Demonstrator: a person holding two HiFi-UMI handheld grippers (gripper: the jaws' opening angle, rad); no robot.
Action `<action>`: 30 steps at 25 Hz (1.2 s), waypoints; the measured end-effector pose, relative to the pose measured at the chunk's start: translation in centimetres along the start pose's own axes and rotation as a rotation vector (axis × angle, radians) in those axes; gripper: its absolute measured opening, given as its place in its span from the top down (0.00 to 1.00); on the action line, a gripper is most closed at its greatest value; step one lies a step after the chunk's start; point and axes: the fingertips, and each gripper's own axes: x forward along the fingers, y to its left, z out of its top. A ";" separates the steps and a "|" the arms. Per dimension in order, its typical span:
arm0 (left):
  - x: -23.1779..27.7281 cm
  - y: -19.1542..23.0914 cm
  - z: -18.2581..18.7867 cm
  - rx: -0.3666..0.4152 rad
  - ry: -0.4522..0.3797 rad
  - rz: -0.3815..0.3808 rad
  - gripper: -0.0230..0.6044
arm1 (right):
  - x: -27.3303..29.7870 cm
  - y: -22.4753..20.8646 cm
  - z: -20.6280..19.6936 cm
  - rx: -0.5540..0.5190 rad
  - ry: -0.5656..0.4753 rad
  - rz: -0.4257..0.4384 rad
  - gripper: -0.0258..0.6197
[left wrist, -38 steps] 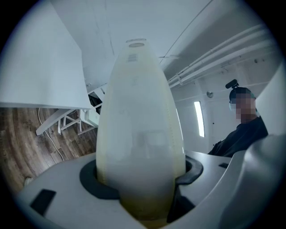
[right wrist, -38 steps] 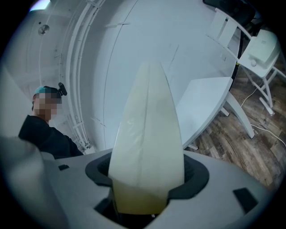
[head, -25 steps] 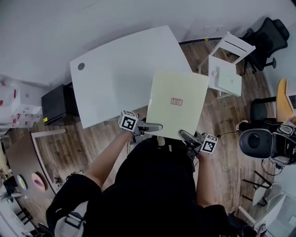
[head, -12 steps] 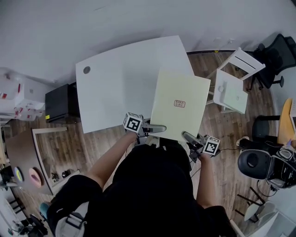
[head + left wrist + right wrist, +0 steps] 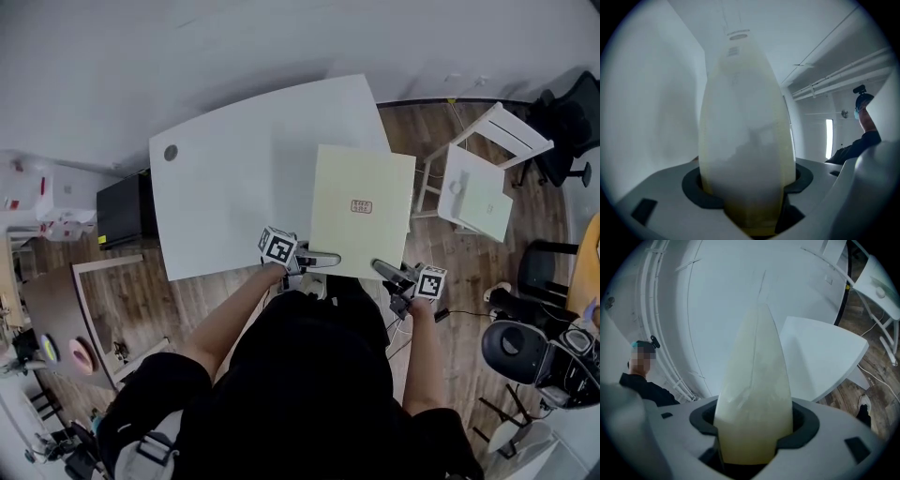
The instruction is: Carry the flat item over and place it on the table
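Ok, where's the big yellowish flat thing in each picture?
Head view: the panel sits in the middle, overlapping the right end of the white table. The left gripper and right gripper hold its near edge.
Left gripper view: the panel is in the centre, rising from the jaws that clamp it.
Right gripper view: the panel is in the centre, clamped likewise.
Shared landmark: the white table; I can't make it out in the left gripper view.

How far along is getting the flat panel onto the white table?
Done: the carry looks nearly over; the flat panel sits partly over the right side of the white table. In hand: the left hand-held gripper and the right hand-held gripper each clamp its near edge. Left: lower it flat onto the tabletop, open both jaws and pull back.
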 end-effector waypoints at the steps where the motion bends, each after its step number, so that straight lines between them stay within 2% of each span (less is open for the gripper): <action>1: 0.3 0.8 0.3 -0.014 -0.002 0.009 0.45 | 0.1 -0.8 0.6 0.013 0.012 0.006 0.48; 6: 2.5 3.6 3.6 -0.045 -0.060 0.042 0.45 | 0.1 -4.6 3.9 0.039 0.061 0.013 0.48; 10: 4.1 6.1 5.0 -0.072 -0.073 0.055 0.45 | 0.0 -7.3 6.0 0.068 0.088 0.018 0.48; 13: 4.6 7.7 5.9 -0.122 -0.090 0.064 0.45 | 0.3 -9.4 7.2 0.112 0.120 0.003 0.48; 21: 5.4 10.7 6.0 -0.277 -0.162 0.069 0.45 | 1.3 -12.7 8.5 0.180 0.265 -0.025 0.48; 23: 5.8 11.0 5.9 -0.293 -0.168 0.070 0.45 | 1.2 -13.0 8.7 0.184 0.289 -0.018 0.48; 27: 6.7 11.3 5.4 -0.314 -0.170 0.067 0.45 | 0.1 -14.4 8.4 0.217 0.340 -0.094 0.47; 30: 6.9 11.3 5.3 -0.320 -0.184 0.073 0.45 | -0.2 -14.5 8.4 0.205 0.379 -0.115 0.46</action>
